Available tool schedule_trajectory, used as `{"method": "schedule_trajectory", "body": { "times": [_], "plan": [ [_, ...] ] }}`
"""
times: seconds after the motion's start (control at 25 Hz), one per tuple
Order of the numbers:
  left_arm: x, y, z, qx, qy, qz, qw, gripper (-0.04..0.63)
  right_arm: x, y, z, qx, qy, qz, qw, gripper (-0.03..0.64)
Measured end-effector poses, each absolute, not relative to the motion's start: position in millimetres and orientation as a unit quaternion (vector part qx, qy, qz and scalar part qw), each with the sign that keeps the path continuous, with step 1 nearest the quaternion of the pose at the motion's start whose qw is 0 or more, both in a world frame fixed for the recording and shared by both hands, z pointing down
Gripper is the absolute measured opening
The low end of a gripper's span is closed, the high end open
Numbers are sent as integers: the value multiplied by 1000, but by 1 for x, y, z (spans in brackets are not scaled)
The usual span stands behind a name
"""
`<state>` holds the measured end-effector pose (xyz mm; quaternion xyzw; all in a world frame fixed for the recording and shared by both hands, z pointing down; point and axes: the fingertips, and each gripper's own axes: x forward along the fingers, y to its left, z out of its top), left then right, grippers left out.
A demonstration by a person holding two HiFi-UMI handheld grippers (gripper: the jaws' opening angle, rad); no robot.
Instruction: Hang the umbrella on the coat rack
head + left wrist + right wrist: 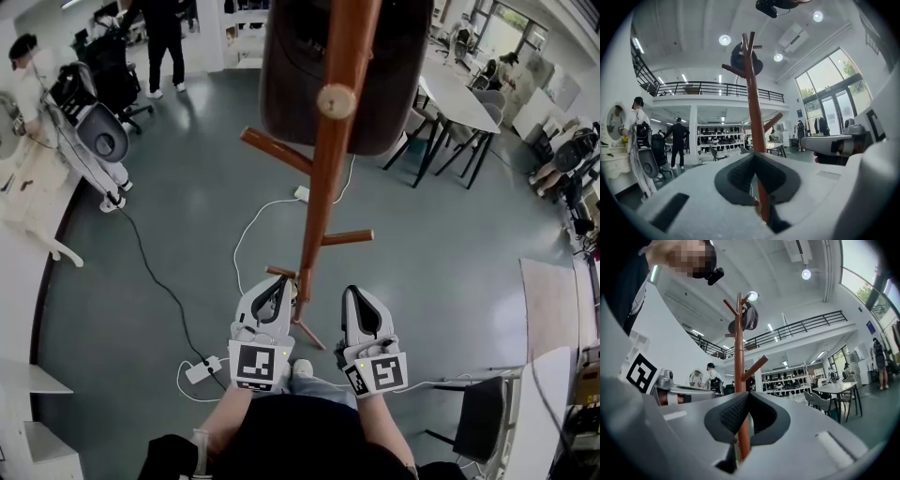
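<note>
Since the jaws of the left gripper (753,158) are pressed together with nothing between them, and those of the right gripper (747,398) meet the same way, neither is carrying anything at this moment. Both point roughly level at the wooden pole of the coat rack (325,169), which stands on the floor (169,216) just ahead and rises between the two grippers in the head view. Further out, pegs branch off the pole low and high, and a dark rounded thing (398,84) hangs from an upper peg. Whether that is the umbrella I cannot tell, and no other umbrella shows in any view. By my reading, either the hanging is already done and the grippers are clear of it, or the umbrella has yet to be fetched. If the latter, the next move calls for finding the umbrella, opening one pair of jaws, and gripping it so that its handle can be lifted over a free peg.
</note>
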<state>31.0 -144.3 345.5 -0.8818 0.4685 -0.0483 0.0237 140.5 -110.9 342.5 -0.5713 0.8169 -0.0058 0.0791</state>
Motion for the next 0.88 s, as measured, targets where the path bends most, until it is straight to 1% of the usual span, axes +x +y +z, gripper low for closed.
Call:
{"method": "schedule_trajectory", "body": {
  "times": [0.88],
  "plan": [
    [31, -141, 349, -884, 465, -54, 13, 8, 135, -111, 341, -568, 819, -11, 83, 6]
  ]
}}
